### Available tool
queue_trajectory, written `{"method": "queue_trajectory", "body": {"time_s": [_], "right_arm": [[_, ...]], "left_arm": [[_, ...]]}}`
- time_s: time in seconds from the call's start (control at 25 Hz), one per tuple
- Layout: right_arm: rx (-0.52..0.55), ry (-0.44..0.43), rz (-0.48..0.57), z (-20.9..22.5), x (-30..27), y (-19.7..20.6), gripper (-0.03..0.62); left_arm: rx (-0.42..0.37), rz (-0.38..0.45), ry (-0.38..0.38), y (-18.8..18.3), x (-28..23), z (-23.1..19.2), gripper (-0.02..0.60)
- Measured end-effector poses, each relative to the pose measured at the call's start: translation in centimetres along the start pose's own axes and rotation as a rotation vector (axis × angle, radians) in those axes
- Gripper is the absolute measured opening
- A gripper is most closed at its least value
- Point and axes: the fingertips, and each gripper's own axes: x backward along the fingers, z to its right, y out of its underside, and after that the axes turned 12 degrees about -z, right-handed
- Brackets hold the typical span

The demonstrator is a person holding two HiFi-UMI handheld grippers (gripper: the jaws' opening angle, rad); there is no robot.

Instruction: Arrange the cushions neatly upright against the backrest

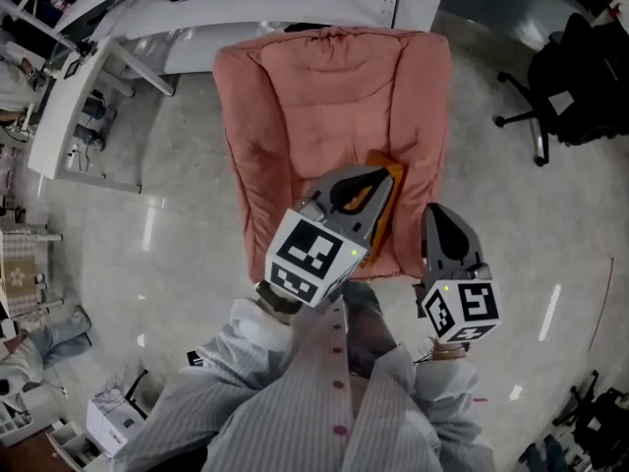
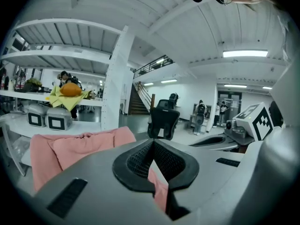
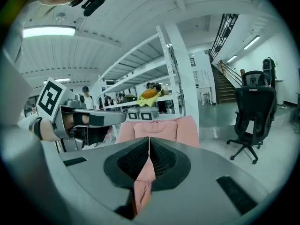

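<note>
A pink padded armchair [image 1: 324,87] stands on the floor below me, its backrest at the far end. An orange cushion [image 1: 393,177] lies on the seat's right side, mostly hidden behind my left gripper [image 1: 378,175]. That gripper hovers over the seat, shut, with nothing between its jaws. My right gripper [image 1: 437,212] hangs just right of the seat's front corner, also shut and empty. The left gripper view looks over the closed gripper [image 2: 153,142] at the armchair [image 2: 70,146]. In the right gripper view the closed gripper [image 3: 149,138] faces the armchair [image 3: 159,128].
A black office chair [image 1: 565,77] stands on the floor at the right, the same chair [image 3: 253,111] showing in the right gripper view. White shelving and a desk [image 1: 88,87] run along the left and the back. My striped sleeves fill the lower middle.
</note>
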Motion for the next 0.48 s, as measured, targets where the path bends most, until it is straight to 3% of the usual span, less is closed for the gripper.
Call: {"method": "queue_trajectory", "body": {"time_s": [0.48], "right_arm": [[-0.14, 0.06, -0.176, 1.6, -6.9, 10.4, 0.015]], "left_arm": [[-0.139, -0.205, 0.113, 8.1, -8.5, -3.3, 0.011]]}}
